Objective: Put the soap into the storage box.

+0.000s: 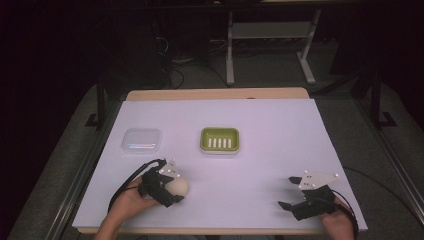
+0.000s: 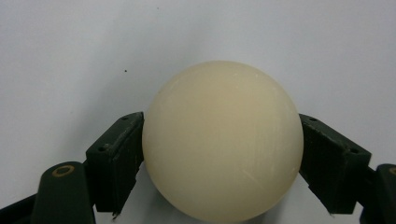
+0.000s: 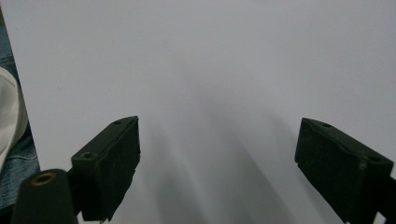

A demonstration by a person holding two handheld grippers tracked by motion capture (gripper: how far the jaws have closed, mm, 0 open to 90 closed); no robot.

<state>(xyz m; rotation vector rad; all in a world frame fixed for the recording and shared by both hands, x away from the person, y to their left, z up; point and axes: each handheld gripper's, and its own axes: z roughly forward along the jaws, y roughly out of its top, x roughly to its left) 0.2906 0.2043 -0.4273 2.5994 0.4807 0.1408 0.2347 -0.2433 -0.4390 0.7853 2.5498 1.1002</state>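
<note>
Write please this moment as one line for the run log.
left gripper: shut on cream soap ball | right gripper: open, over white table | green soap dish: empty

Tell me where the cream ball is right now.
In the high view the ball sits at the table's near left, gripped between the jaws of the left gripper, nearer the person than the clear box and green soap dish.

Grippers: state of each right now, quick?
Left gripper: closed on the cream soap ball, one jaw against each side.
Right gripper: open, nothing between its jaws, over the white table cover.
</note>
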